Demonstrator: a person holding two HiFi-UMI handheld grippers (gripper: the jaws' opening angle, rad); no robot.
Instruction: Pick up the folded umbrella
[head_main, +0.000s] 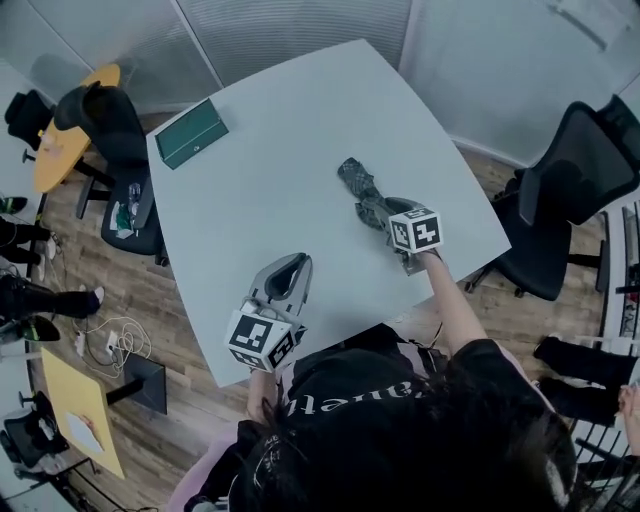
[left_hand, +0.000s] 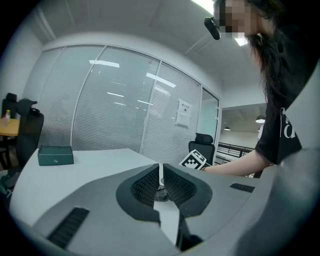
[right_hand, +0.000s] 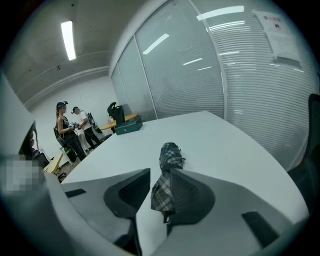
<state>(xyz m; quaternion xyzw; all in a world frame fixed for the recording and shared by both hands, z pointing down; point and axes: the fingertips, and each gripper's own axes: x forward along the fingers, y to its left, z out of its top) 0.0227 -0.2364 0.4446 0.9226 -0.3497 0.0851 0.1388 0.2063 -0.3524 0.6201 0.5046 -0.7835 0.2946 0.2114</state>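
Observation:
The folded umbrella (head_main: 360, 188), plaid grey and black, lies on the pale grey table (head_main: 300, 120) right of centre. My right gripper (head_main: 380, 210) reaches over its near end. In the right gripper view the umbrella (right_hand: 167, 155) runs away from me between the jaws of the right gripper (right_hand: 160, 172). Its near end rests against the right pad, and a gap shows to the left pad, so nothing is pinched. My left gripper (head_main: 297, 262) hovers over the table's near side, well left of the umbrella. In its own view the left gripper (left_hand: 160, 166) has its jaws together, with nothing between them.
A dark green box (head_main: 191, 132) sits at the table's far left corner. Black office chairs stand to the right (head_main: 585, 170) and the left (head_main: 110, 130) of the table. In the right gripper view people (right_hand: 67, 131) stand far back. The table's rounded right edge is close to my right hand.

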